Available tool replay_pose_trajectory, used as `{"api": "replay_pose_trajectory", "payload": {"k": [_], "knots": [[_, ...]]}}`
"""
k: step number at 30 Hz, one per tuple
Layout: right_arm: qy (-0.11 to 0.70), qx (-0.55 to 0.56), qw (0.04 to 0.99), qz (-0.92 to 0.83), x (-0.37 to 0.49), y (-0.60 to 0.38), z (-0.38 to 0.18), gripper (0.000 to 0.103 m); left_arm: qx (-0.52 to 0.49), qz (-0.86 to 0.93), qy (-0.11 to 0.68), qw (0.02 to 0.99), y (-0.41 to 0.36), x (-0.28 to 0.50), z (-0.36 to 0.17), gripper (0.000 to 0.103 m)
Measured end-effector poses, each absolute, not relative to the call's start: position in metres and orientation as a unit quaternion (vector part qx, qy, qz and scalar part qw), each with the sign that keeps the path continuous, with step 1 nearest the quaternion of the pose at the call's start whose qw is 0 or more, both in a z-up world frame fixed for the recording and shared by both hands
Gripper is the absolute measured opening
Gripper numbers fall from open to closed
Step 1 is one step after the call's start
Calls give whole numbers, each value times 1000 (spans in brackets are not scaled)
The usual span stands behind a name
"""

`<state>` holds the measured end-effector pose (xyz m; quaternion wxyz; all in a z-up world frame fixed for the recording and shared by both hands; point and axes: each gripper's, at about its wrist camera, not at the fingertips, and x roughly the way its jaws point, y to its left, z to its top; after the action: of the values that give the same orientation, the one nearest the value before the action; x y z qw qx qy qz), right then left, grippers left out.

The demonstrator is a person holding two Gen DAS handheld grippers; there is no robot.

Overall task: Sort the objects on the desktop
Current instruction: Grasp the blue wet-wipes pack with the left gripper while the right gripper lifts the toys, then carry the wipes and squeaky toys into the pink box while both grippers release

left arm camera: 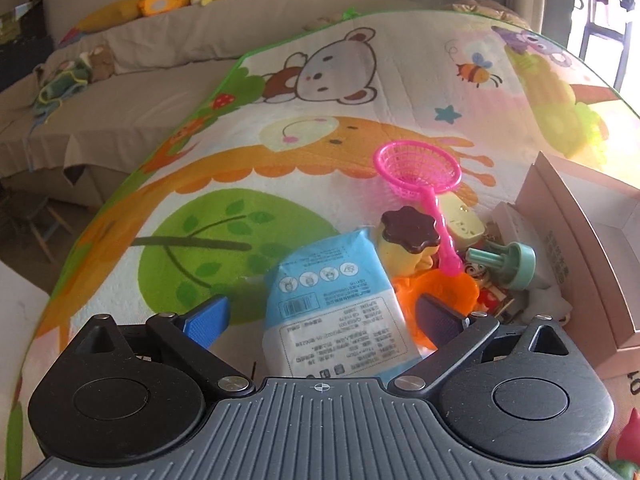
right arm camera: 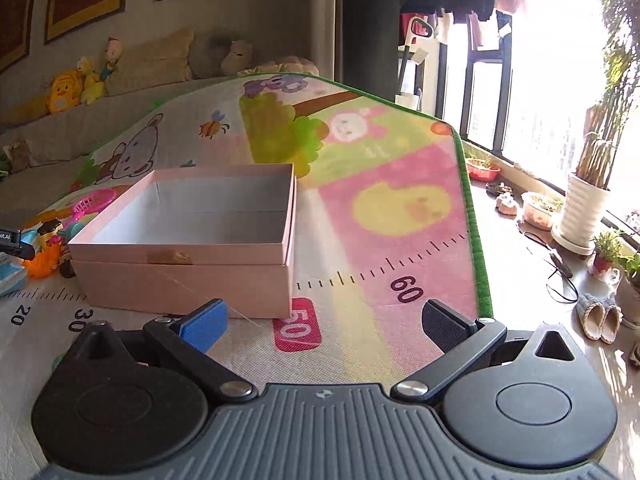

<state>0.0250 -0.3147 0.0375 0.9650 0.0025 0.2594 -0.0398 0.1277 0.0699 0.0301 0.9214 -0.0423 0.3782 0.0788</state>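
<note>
The play mat point(right arm camera: 384, 208) carries a printed ruler along its near edge, with 20, 30, 50 (white on a red tab) and 60 readable in the right wrist view. Its woven surface shows a bear, a bee and a yellow chick, edged in green.

A pink cardboard box point(right arm camera: 192, 256) sits on the mat, open and rectangular, nested in its lid, with a white interior.

Left of the box lies the clutter to be sorted: a soft blue-and-white tissue pack point(left arm camera: 332, 308) covered in small print and a barcode (too fine to read), a pink plastic mesh scoop point(left arm camera: 418, 172), a yellow toy with a brown flower-shaped top point(left arm camera: 410, 230), a crinkled orange plastic piece point(left arm camera: 440, 292) and a teal round knob point(left arm camera: 516, 264).

The left gripper point(left arm camera: 320, 316) hangs spread wide over the tissue pack, its pads clear of it. The right gripper point(right arm camera: 324, 320) is spread over bare mat just near the box, pinching nothing.
</note>
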Motion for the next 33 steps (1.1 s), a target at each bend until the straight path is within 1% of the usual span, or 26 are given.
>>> {"api": "replay_pose_trajectory", "payload": {"k": [1, 2, 4, 6, 9, 12, 15, 18, 21, 24, 25, 28, 31, 33], "knots": [[260, 6, 964, -52, 26, -323, 39, 103, -43, 71, 382, 921, 72, 125, 29, 85], [261, 12, 963, -64, 26, -333, 40, 103, -47, 62, 386, 919, 73, 124, 27, 76], [263, 21, 960, -98, 26, -353, 44, 103, -54, 53, 388, 919, 76, 118, 25, 73], [262, 11, 953, -156, 26, -368, 48, 103, -50, 46, 382, 922, 76, 108, 25, 67], [248, -1, 939, -237, 24, -387, 54, 103, -42, 27, 379, 924, 75, 88, 28, 62], [235, 26, 938, -254, 18, -403, 65, 103, -45, -10, 382, 923, 70, 59, 33, 62], [221, 33, 944, -244, 16, -399, 74, 103, -29, -59, 382, 922, 57, 29, 34, 62], [186, 16, 951, -245, 8, -392, 87, 103, -14, -115, 391, 913, 39, 7, 29, 63], [143, -5, 952, -271, -5, -395, 108, 103, 5, -133, 389, 912, 24, -2, 24, 72], [124, 1, 957, -261, -21, -401, 129, 103, 5, -128, 388, 913, 20, -4, 20, 94], [130, 5, 963, -237, -23, -399, 134, 103, 3, -124, 389, 913, 20, -4, 18, 96], [159, -3, 980, -121, -28, -372, 135, 103, 4, -109, 393, 913, 21, -5, 13, 96], [196, -42, 979, 17, -27, -316, 118, 103, 9, -102, 390, 915, 21, -7, 12, 99], [229, -62, 965, 115, -23, -272, 100, 103, 13, -98, 392, 915, 22, -9, 10, 103]]}}
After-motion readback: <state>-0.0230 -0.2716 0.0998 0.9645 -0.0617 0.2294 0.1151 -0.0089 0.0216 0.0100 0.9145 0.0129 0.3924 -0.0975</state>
